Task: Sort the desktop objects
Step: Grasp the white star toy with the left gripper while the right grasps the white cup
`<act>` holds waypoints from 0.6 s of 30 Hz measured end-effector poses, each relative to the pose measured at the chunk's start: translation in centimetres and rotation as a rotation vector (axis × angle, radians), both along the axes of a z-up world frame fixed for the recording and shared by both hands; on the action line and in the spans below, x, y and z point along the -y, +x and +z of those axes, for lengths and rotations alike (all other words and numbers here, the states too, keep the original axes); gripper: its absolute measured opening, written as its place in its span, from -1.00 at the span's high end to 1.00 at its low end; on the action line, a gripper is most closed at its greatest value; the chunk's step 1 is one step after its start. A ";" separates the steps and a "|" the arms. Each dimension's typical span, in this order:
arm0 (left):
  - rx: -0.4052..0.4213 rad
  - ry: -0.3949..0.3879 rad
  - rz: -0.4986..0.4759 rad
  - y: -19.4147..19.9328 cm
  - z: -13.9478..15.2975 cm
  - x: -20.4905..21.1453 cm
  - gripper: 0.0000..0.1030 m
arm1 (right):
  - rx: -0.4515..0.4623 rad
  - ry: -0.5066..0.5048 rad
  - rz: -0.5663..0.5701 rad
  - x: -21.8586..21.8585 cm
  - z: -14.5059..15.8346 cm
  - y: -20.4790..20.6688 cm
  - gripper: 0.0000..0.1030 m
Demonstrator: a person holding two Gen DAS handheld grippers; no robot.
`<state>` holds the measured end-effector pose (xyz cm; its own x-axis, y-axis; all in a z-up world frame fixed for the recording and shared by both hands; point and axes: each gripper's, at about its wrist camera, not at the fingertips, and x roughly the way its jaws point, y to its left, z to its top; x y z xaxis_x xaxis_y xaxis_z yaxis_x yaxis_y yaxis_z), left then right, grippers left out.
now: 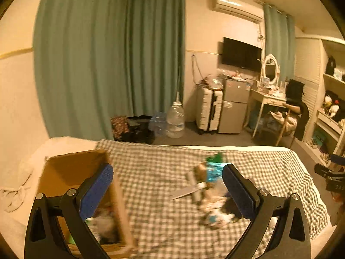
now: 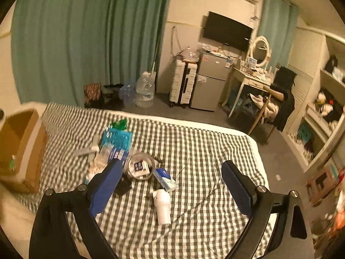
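Both tools were found empty: the left gripper [image 1: 167, 188] stood with jaws wide, hanging beside the cardboard box [image 1: 71, 172] at the left of the bed, and the right gripper [image 2: 172, 183] was likewise spread over the checked bedcover [image 2: 204, 151]. The unsorted items — a white bottle [image 2: 162, 207], a tissue pack [image 2: 166, 178], a tape roll [image 2: 141, 166] — lay clustered mid-bed. Recommended: take the bottle across its body, squarely, since it would likely roll.

You've got grey-white checked cloth bedspread [image 2: 194, 151], matt, wrinkled. Brown corrugated cardboard box [image 1: 71, 168], dull paper finish. White plastic tube-shaped bottle [image 2: 162, 207], smooth, semi-gloss. Clear plastic tape roll [image 2: 141, 166], shiny. Blue textured rubbery gripper pads [image 2: 236, 185] w/ matt black plastic arms.
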<state>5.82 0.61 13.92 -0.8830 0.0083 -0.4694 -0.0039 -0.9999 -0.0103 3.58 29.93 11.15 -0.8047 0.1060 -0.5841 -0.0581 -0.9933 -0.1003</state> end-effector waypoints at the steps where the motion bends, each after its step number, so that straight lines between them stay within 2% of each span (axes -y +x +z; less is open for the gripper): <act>1: 0.011 -0.016 0.000 -0.7 -0.2 -1.7 -1.00 | -0.014 -0.041 -0.008 -0.5 -0.1 -0.1 -0.91; 3: 0.031 -0.030 -0.004 -2.1 -1.2 -4.9 -1.00 | -0.029 -0.119 -0.015 -1.1 -0.9 -0.7 -0.99; 5: 0.057 -0.044 -0.028 -3.8 -3.9 -8.0 -1.00 | -0.011 -0.177 -0.017 -1.6 -2.6 -1.4 -0.99; 8: 0.189 -0.119 0.000 -5.8 -10.9 -10.8 -1.00 | 0.061 -0.247 -0.006 -2.1 -8.0 -2.2 -0.99; 10: 0.297 -0.156 -0.040 -6.6 -16.0 -11.7 -1.00 | 0.124 -0.254 -0.012 -2.4 -11.2 -3.0 -0.99; 12: 0.406 -0.117 -0.085 -7.8 -18.7 -11.4 -1.00 | 0.198 -0.258 -0.032 -2.8 -14.5 -3.8 -0.99; 13: 0.444 -0.072 -0.104 -8.4 -19.5 -11.0 -1.00 | 0.239 -0.268 -0.042 -3.2 -15.8 -4.3 -0.99; 15: 0.464 -0.021 -0.090 -9.2 -20.4 -10.1 -1.00 | 0.316 -0.281 -0.048 -3.3 -17.8 -5.4 -0.99; 18: 0.510 -0.024 -0.086 -10.4 -22.1 -10.0 -1.00 | 0.347 -0.240 -0.042 -2.7 -18.9 -6.1 -0.99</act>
